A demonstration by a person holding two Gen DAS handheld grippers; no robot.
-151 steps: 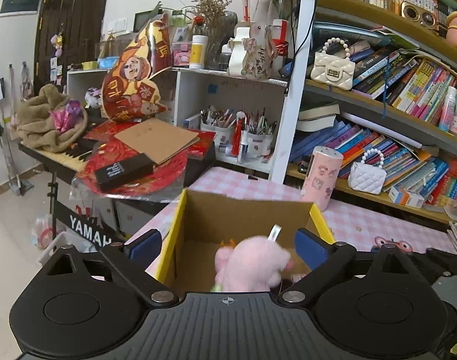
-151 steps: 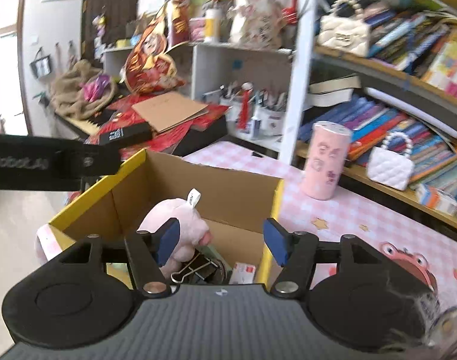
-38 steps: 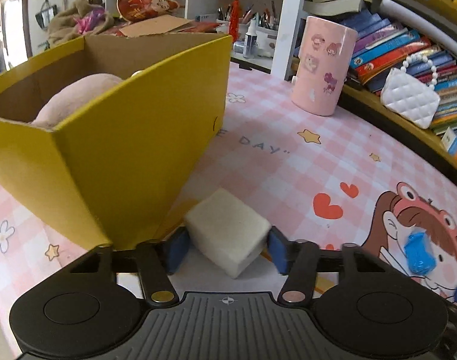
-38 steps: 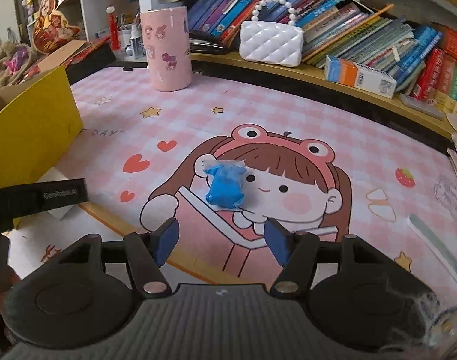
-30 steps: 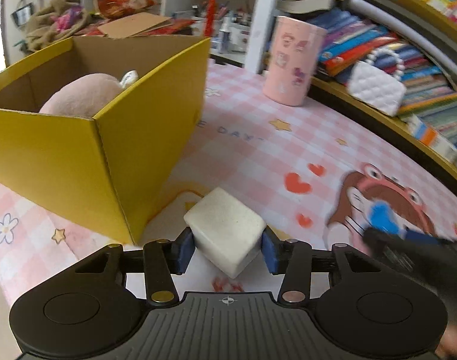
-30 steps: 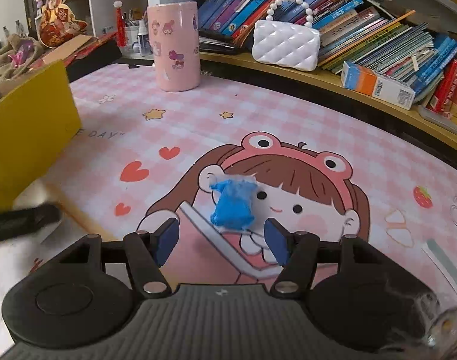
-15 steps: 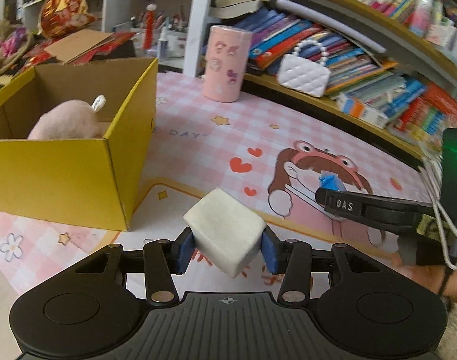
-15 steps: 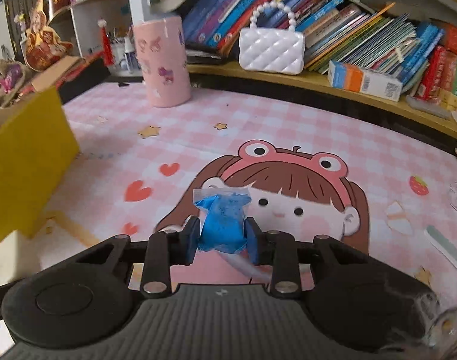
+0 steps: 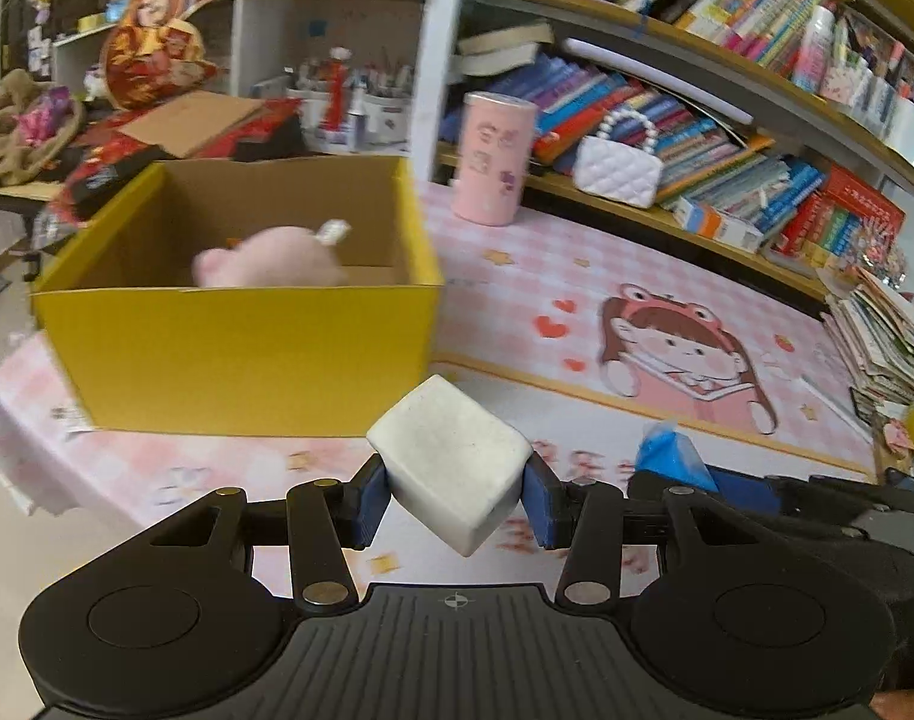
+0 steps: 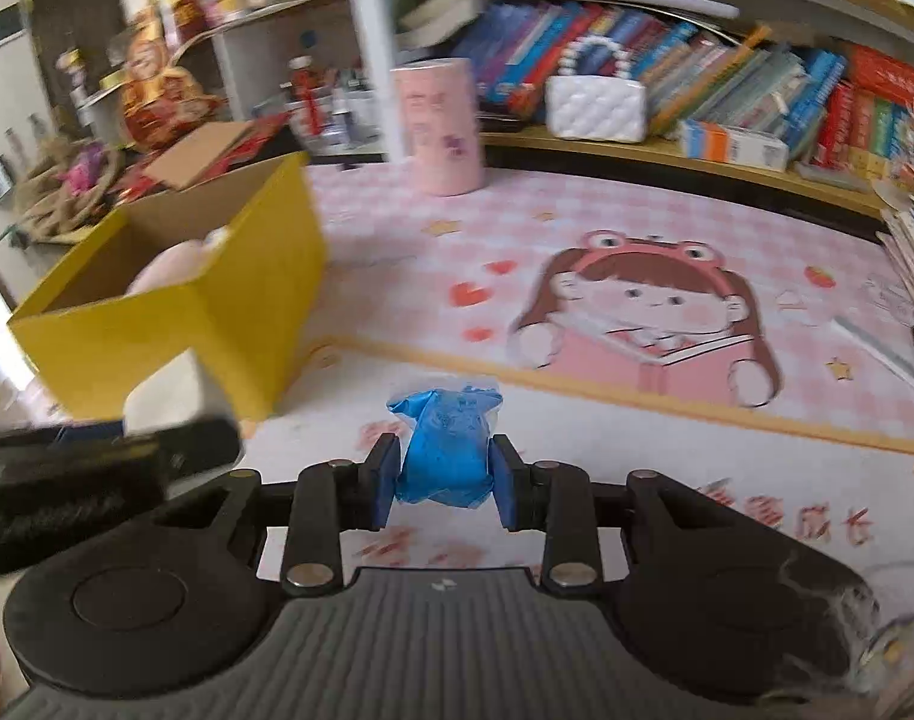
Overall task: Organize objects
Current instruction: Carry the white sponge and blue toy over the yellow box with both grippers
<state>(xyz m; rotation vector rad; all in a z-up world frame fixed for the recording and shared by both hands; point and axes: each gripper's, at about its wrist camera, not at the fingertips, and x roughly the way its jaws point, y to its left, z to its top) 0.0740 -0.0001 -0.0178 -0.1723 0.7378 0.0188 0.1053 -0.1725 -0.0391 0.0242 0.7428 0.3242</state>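
White block [image 9: 451, 465] tilted, corner down.

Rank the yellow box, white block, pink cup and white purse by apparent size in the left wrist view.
1. Yellow box
2. White block, enlarged by nearness to the camera
3. Pink cup
4. White purse

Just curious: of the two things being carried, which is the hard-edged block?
The white block, in the left gripper; the right gripper holds a crumpled blue packet.

Crowded bookshelves [image 9: 727, 138] behind pink cartoon table mat [image 10: 637, 252]; white shelf post [image 9: 436, 54]; cluttered side shelving [image 9: 265, 30] left.
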